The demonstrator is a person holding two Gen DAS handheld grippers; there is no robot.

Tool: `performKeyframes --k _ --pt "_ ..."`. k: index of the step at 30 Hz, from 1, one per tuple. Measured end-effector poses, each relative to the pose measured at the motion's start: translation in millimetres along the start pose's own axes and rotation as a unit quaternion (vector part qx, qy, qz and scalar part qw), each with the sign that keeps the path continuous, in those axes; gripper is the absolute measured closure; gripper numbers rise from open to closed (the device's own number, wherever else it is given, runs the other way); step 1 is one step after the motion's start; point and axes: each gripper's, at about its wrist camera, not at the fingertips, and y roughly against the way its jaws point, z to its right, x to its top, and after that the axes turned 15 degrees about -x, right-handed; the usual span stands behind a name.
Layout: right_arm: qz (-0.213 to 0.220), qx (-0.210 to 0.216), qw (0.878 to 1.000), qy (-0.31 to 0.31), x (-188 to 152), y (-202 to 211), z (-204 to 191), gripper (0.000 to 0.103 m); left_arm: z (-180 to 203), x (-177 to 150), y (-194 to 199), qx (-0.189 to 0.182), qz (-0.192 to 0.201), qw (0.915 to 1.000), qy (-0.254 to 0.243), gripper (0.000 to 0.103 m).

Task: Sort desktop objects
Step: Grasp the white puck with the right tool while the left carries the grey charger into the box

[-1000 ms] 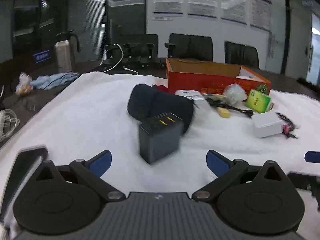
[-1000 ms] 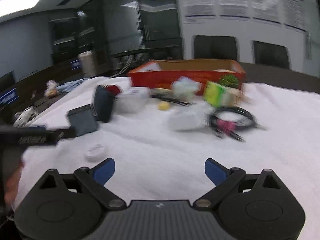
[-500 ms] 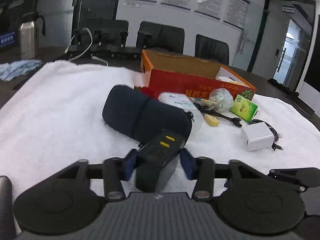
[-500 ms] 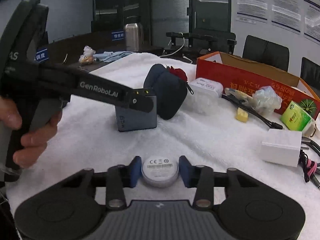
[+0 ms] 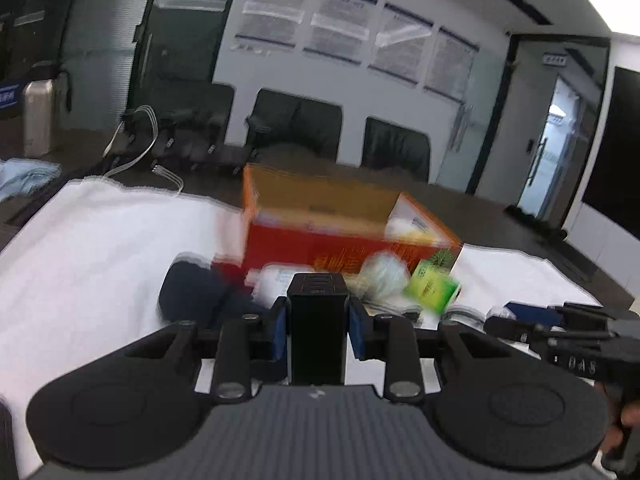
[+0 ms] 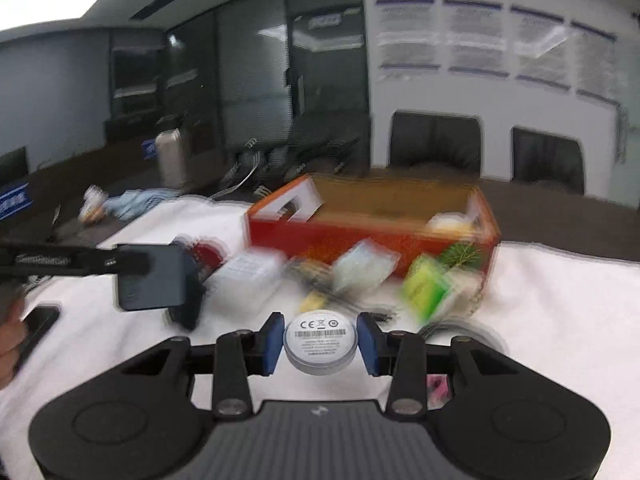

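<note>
A dark charger is clamped in the left gripper, whose jaws have just closed further, and a white puck is clamped in the right gripper.

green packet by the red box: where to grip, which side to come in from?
Grip the green packet across its two broad flat faces, near the middle. It lies tilted on the white towel, just in front of the red cardboard box, so come from the open near side, above the towel; the box blocks the far side. Motion blur hides its edges. Both grippers are occupied now.
</note>
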Motion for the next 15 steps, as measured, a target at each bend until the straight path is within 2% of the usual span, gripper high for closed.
performKeyframes --k 3,7,10,12,15 --pt "0.032 -0.021 0.999 -0.001 42.6 -14.7 29.8 0.065 -1.0 48.9 -27.7 -0.018 0.0 0.9997 -0.019 0.073" --pt "0.053 -0.027 0.998 -0.025 106.0 -51.1 61.0 0.065 -12.2 113.4 -90.7 -0.021 -0.031 0.9992 -0.016 0.073" --pt "0.034 -0.02 0.998 -0.052 146.8 -93.4 77.6 0.065 -22.9 149.5 -144.1 -0.016 -0.054 0.9984 -0.012 0.073" --pt "0.02 -0.031 0.998 -0.044 170.0 -129.6 80.4 0.065 -31.9 163.8 -179.4 -0.013 -0.072 0.9972 -0.016 0.073" --pt "-0.029 -0.055 0.998 -0.033 193.0 -195.5 81.7 0.065 -58.3 175.7 -237.3 -0.008 -0.111 0.9937 0.009 0.073"
